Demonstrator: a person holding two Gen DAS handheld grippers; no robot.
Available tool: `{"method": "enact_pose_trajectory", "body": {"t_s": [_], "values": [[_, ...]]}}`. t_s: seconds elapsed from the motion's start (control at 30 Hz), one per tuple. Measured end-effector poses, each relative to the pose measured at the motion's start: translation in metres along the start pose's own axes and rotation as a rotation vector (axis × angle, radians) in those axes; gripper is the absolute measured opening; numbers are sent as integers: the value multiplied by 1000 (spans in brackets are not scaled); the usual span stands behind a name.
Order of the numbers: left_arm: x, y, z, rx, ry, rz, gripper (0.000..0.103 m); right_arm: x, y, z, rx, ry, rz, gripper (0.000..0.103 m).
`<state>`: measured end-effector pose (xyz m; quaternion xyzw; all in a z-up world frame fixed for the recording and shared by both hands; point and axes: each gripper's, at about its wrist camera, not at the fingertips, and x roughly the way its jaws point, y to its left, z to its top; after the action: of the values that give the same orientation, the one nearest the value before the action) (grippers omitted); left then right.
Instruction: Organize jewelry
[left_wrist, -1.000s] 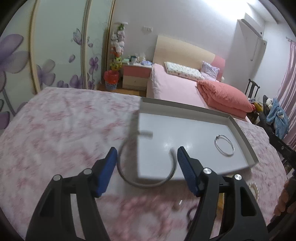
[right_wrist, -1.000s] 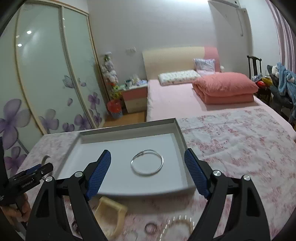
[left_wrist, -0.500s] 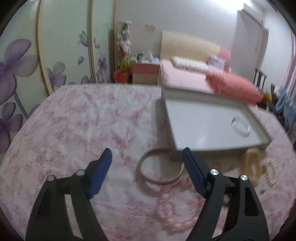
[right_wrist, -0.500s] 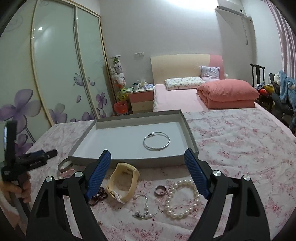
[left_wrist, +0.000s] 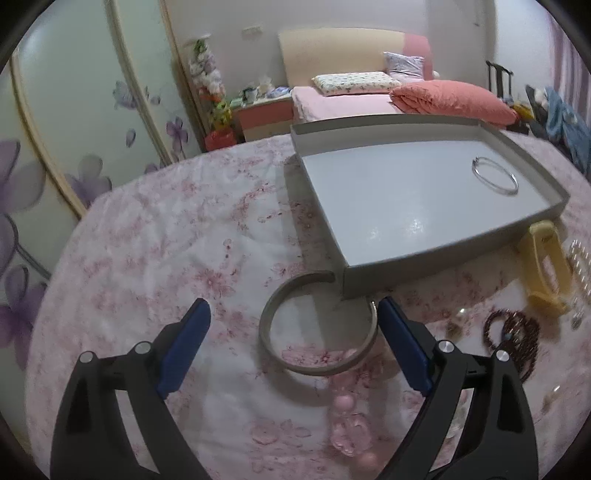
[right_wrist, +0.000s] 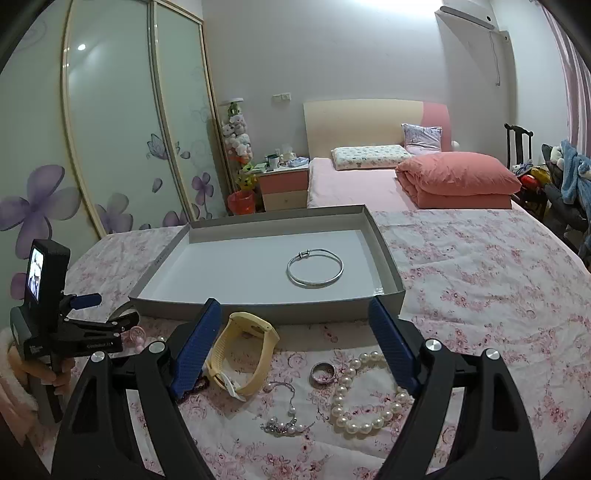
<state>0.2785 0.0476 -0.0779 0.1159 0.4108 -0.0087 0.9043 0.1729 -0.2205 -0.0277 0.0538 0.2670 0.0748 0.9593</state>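
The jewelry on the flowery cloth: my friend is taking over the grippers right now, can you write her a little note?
Left gripper: jaws just opened, wide around the grey bangle beside the tray, not gripping.
Right gripper: open, empty, above the loose pieces.
Done: silver bracelet lies in the tray.
Left: bangle, yellow watch band, ring, pearl bracelet, pearl chain, dark beads, pink beads.
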Motion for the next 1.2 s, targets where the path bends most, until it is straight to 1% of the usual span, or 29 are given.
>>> {"method": "enact_pose_trajectory", "body": {"t_s": [0.1,0.17,0.2,0.23,0.27,0.3,0.33,0.47,0.5,0.53,0.6,0.77,0.8,0.83,0.87,0.9,0.93,0.97,1.03,1.1,1.13,1.17,1.2], "values": [[1,-6,1,66,-13,19,89,2,2,-1,-2,5,6,82],[4,-3,3,65,-3,-20,75,2,5,-1,-12,4,8,82],[5,1,4,39,13,-59,56,1,5,-1,-15,2,7,82],[6,3,3,20,27,-79,32,1,5,-1,-19,-1,5,82],[6,2,1,15,28,-81,23,1,5,0,-19,-2,2,82],[5,1,-2,20,22,-72,18,1,5,-1,-16,-2,2,82],[4,0,-3,30,19,-61,18,1,4,-1,-12,-1,3,82],[-9,3,-14,39,7,-68,17,0,4,-1,-15,-4,9,82],[-13,6,-17,34,-1,-74,21,0,5,-1,-17,-4,11,82],[-16,8,-18,29,-10,-81,35,0,5,-1,-18,-5,12,82],[-25,15,-20,17,-41,-57,54,1,5,-1,-17,-3,14,82],[-19,29,-15,-5,-30,-19,54,4,6,-2,-11,4,22,82],[-16,32,-13,-14,-30,-18,58,5,7,-2,-13,6,22,82],[-13,34,-13,-19,-30,-23,65,5,7,-2,-15,7,23,82],[-9,34,-11,-19,-25,-32,68,6,7,-2,-16,10,22,82],[-5,34,-11,-10,-17,-35,73,6,7,-2,-17,12,21,82],[1,31,-10,14,1,-29,75,6,6,-2,-16,13,20,82],[6,28,-11,27,22,-27,76,6,5,-1,-15,13,18,82],[6,29,-8,25,14,-26,76,7,3,-1,-9,14,13,82],[10,30,-6,28,24,-32,76,8,2,0,-2,16,11,82],[10,32,-5,17,27,-48,74,9,2,0,1,16,11,82],[9,33,-5,9,27,-63,64,9,2,0,1,17,12,82],[8,32,-6,15,25,-66,41,10,2,0,1,18,12,82]]}}
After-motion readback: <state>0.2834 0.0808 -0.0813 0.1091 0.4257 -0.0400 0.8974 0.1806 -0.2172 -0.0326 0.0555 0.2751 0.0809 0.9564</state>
